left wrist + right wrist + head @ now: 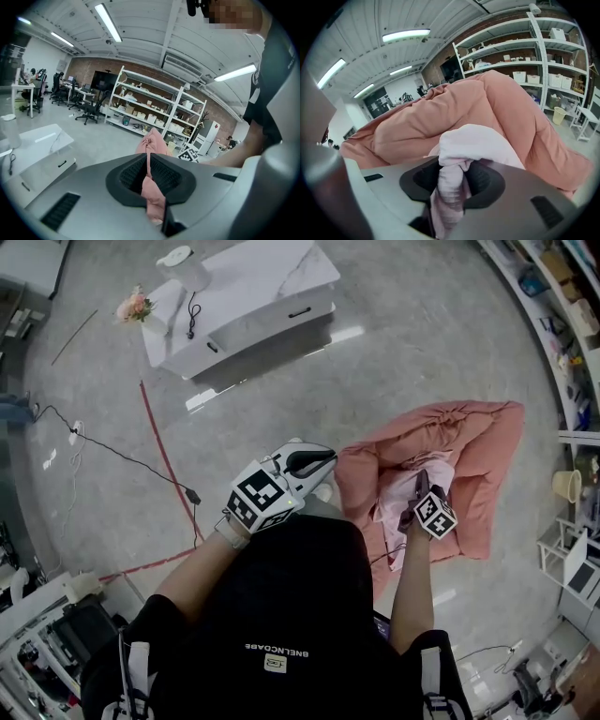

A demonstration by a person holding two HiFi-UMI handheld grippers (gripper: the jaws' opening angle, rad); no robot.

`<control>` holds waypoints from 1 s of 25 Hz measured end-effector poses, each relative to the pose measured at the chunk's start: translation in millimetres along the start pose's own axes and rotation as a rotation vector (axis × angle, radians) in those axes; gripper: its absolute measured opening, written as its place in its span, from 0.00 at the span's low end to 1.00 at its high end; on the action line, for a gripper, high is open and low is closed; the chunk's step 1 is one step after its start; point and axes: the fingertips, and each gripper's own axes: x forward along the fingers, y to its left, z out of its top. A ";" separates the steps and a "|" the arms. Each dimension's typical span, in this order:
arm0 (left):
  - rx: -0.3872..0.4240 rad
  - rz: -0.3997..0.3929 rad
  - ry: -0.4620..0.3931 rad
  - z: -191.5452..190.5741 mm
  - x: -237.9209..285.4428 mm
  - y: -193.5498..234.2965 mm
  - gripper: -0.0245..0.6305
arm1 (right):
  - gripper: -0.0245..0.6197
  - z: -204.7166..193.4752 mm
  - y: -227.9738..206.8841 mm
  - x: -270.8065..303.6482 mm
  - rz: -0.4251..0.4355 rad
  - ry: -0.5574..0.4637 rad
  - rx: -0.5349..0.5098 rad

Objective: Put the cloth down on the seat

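Observation:
A big salmon-pink cushion seat (478, 456) lies on the floor at the right of the head view. A pale pink cloth (401, 507) rests bunched on its near side. My right gripper (419, 486) hovers over the seat and is shut on this cloth; in the right gripper view the cloth (478, 145) is squeezed between the jaws of my right gripper (452, 180), with the seat (440, 117) behind. My left gripper (319, 463) is at the seat's left corner, shut on a fold of salmon fabric (152, 192). The fold is pinched in the jaws of my left gripper (147, 173).
A white low table (253, 296) stands at the far left, with a black cable (122, 460) and a red line (164, 456) on the grey floor. Shelving (572, 296) and a pale bin (565, 486) line the right side. My own body fills the bottom.

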 end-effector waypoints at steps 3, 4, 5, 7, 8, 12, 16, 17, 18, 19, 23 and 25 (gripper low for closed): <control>-0.013 0.008 0.004 -4.9 -3.7 0.5 0.06 | 0.28 -12.8 -4.1 4.5 -0.007 0.026 0.036; -0.017 0.012 0.007 -6.5 -4.2 1.0 0.06 | 0.30 -15.2 -3.9 5.8 -0.004 0.029 0.044; -0.020 0.014 0.010 -7.8 -4.3 1.3 0.06 | 0.31 -17.6 -3.7 7.4 0.000 0.030 0.050; -0.024 0.015 0.016 -11.0 -4.3 1.2 0.06 | 0.35 -23.0 -5.6 10.0 -0.003 0.035 0.048; -0.025 0.015 0.018 -12.9 -4.2 1.1 0.06 | 0.37 -25.8 -7.3 10.7 -0.012 0.039 0.044; -0.025 0.015 0.026 -18.7 -4.2 3.4 0.06 | 0.44 -34.5 -11.2 11.0 -0.055 0.062 0.037; -0.023 0.013 0.024 -17.2 -4.2 4.4 0.06 | 0.45 -34.5 -11.5 5.3 -0.059 0.056 0.050; -0.022 0.009 0.024 -16.2 -3.4 3.3 0.06 | 0.45 -33.5 -12.3 2.3 -0.057 0.052 0.054; -0.018 0.004 0.024 -15.2 -1.9 2.7 0.06 | 0.45 -31.9 -13.3 -0.1 -0.058 0.047 0.056; -0.011 -0.003 0.024 -13.9 0.2 2.7 0.06 | 0.45 -28.8 -13.2 -2.6 -0.059 0.038 0.058; 0.009 -0.030 0.014 -6.9 4.8 -0.9 0.06 | 0.46 -15.2 -8.4 -19.0 -0.052 -0.014 0.088; 0.022 -0.049 0.007 -1.1 6.4 -2.7 0.06 | 0.45 -5.9 -3.8 -30.5 -0.052 -0.050 0.108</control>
